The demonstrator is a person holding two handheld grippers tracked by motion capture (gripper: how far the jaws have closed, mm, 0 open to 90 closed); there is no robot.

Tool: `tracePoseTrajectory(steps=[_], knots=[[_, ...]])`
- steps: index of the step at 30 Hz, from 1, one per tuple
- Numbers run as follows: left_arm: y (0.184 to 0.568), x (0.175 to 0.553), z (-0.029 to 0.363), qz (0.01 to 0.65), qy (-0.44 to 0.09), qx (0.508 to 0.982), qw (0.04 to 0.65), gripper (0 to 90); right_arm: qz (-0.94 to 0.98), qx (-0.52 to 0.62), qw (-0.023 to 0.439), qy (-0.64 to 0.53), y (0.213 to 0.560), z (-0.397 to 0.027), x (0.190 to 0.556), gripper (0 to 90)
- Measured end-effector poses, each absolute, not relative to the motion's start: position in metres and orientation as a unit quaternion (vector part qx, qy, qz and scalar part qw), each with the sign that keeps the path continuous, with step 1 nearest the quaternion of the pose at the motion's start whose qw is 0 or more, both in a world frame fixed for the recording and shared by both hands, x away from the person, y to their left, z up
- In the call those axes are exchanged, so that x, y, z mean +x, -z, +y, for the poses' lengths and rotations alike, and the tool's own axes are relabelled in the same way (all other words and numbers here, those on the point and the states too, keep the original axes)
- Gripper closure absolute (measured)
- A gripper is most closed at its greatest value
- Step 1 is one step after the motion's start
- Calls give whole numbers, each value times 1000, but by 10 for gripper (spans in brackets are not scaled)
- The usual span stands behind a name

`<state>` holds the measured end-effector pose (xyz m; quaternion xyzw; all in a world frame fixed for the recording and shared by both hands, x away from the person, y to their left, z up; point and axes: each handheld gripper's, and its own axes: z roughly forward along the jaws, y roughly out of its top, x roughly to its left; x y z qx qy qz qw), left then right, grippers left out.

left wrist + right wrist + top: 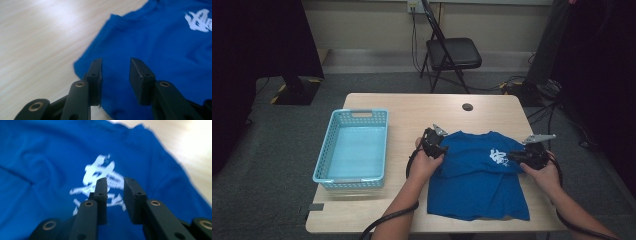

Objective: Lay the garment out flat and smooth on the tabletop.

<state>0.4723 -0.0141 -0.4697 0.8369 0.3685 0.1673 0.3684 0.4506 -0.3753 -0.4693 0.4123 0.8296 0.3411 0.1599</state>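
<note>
Blue T-shirt lies flat between and under both hand-held grippers, left and right, jaws spread, empty.

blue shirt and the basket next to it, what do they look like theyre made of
Blue shirt: soft matte knit cloth, probably cotton jersey; it lies in loose folds and wrinkles, with a white print that looks flat and painted on.

Basket: light blue plastic, by the look of it, slightly glossy; its walls are a stiff moulded grid of small holes with cut-out handles.
</note>
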Motion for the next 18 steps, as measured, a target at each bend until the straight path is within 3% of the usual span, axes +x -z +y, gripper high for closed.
tracePoseTrajectory(steps=[7, 18], knots=[[482, 462, -16, 358, -157, 850, 352, 631, 830, 416, 150, -340, 486, -383, 441, 693], [489, 437, -10, 361, -137, 852, 354, 636, 846, 391, 152, -329, 485, -384, 421, 704]])
